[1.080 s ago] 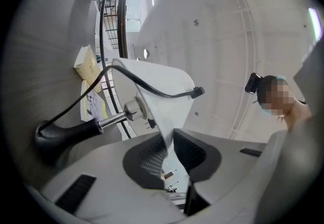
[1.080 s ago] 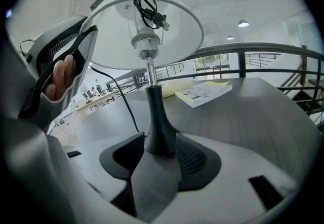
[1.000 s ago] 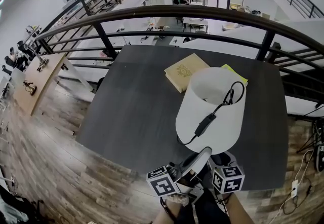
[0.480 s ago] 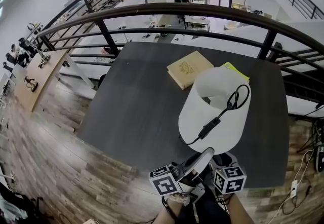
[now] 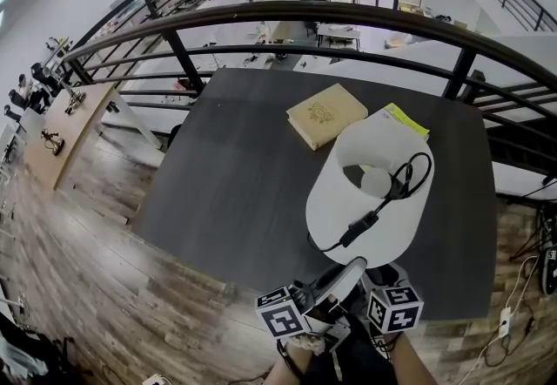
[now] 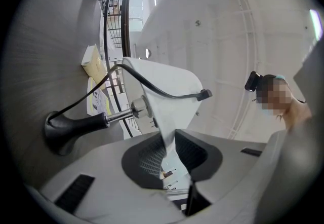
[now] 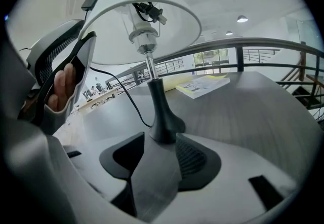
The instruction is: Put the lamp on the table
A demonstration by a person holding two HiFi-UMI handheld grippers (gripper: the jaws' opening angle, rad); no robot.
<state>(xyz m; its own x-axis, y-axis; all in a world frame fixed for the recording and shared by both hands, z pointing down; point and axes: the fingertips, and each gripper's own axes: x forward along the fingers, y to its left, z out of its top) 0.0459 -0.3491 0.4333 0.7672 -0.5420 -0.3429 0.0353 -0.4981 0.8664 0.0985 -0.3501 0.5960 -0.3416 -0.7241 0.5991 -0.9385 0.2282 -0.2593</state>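
The lamp stands near the front right of the dark table point(image 5: 235, 174): white shade point(image 5: 348, 200), black base point(image 7: 163, 121), black cord with an inline switch point(image 5: 352, 233) draped over the shade. My left gripper point(image 6: 169, 154) reaches up at the shade's lower rim point(image 6: 167, 91). The thin rim runs between its pads with a gap showing, and the jaws have just been opening. My right gripper point(image 7: 159, 149) stands open low on the table, the lamp's base right at its fingertips. In the head view both grippers point(image 5: 348, 268) point(image 5: 380, 273) sit at the table's near edge, partly under the shade.
A tan book point(image 5: 324, 116) and a yellow-green booklet point(image 5: 405, 120) lie behind the lamp. A dark metal railing point(image 5: 348, 22) curves round the table's far side. Wooden floor lies left of and in front of the table, and cables point(image 5: 513, 322) lie at the right.
The shade has tipped slightly, so more of its inside and the bulb shows from above. Both grippers stay at the table's near edge.
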